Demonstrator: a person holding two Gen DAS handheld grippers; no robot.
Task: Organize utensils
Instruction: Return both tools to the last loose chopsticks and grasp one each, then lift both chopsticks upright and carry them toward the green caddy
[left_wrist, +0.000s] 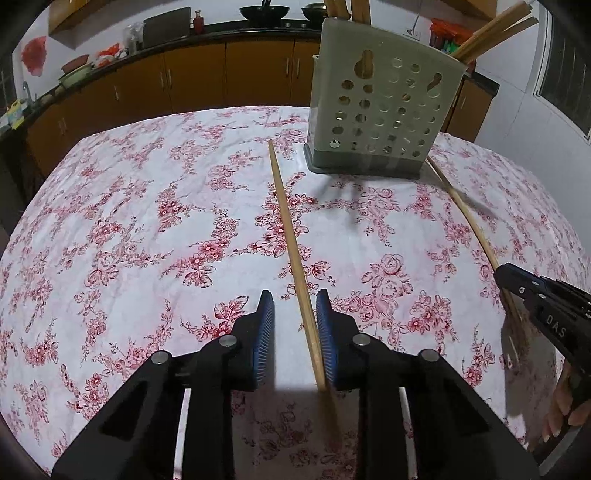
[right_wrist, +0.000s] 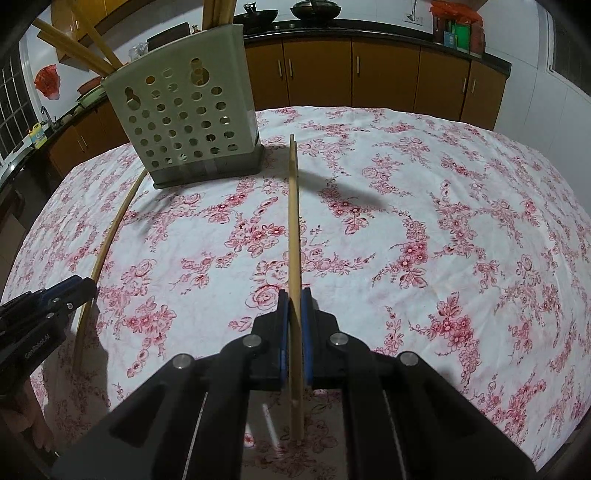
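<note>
A pale green perforated utensil holder (left_wrist: 384, 110) (right_wrist: 184, 122) stands on the floral tablecloth with several wooden chopsticks sticking out of it. One loose chopstick (left_wrist: 284, 206) (right_wrist: 110, 236) runs between the blue pads of my left gripper (left_wrist: 294, 295) (right_wrist: 83, 286). It rests against the right pad, and a gap separates it from the left pad, so the jaws are open. My right gripper (right_wrist: 294, 310) (left_wrist: 504, 273) is shut on a second chopstick (right_wrist: 293, 221) (left_wrist: 465, 210). That one points toward the holder's base.
The table (left_wrist: 129, 221) carries a white cloth with red flowers and drops off at its round edge. Brown cabinets (right_wrist: 388, 74) and a dark counter with woks lie beyond. A person's fingers (left_wrist: 565, 410) hold the right gripper's handle.
</note>
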